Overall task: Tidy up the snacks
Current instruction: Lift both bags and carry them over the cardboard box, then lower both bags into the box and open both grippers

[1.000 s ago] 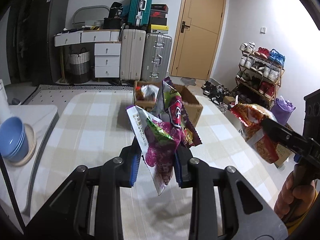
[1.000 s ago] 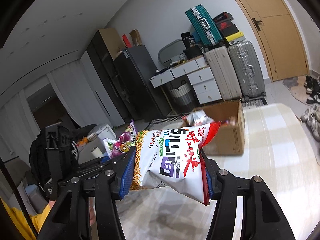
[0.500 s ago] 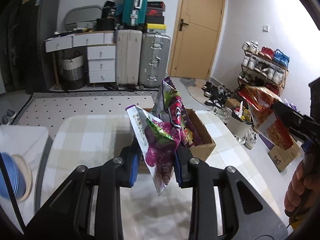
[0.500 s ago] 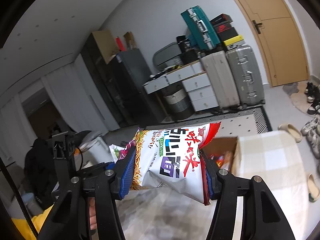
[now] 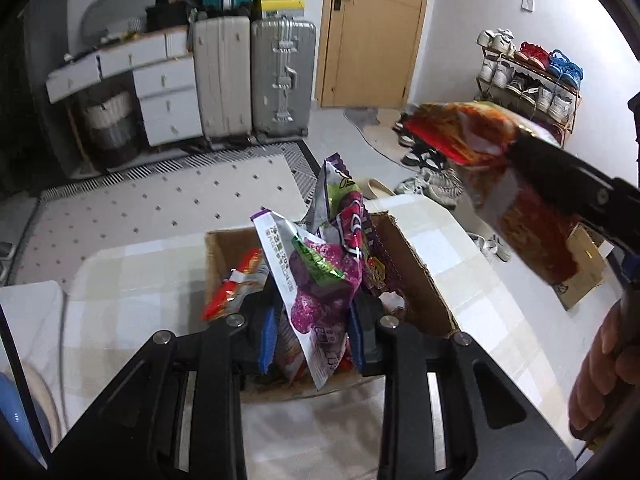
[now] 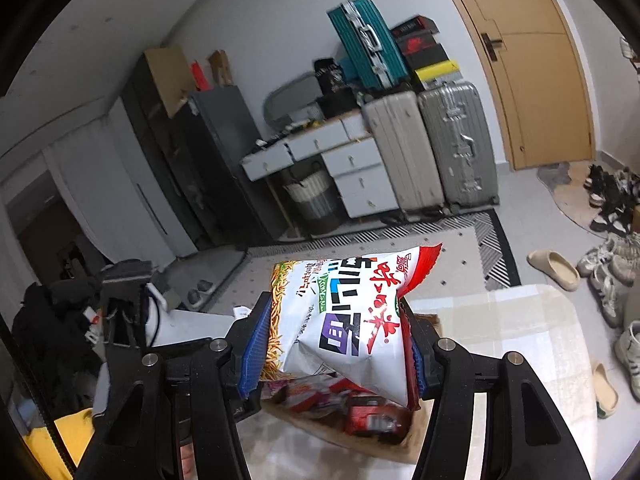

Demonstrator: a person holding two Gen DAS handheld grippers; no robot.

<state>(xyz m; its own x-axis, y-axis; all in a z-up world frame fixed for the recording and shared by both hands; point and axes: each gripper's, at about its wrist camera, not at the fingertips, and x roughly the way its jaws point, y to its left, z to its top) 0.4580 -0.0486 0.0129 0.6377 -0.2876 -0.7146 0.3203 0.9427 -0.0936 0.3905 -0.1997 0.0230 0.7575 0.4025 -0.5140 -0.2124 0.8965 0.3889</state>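
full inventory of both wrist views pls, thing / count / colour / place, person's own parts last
purple snack bag: 1, purple and white, clamped in the left claw above the box
noodle snack bag: 1, white and red, clamped in the right claw above the box
cardboard box: 1, brown, open, on the table, red packets inside
table: 1, pale checked cloth, under the box
upright suitcases: 2, beige and silver, against the back wall
teal suitcase: 1, on top of the stack behind them
drawer unit: 1, white, left of the suitcases
door: 1, tan, shut
shoe rack: 1, full, right wall
left claw: 1, black with blue pads
right claw: 1, black with blue pads
hand: 1, on the right claw's handle
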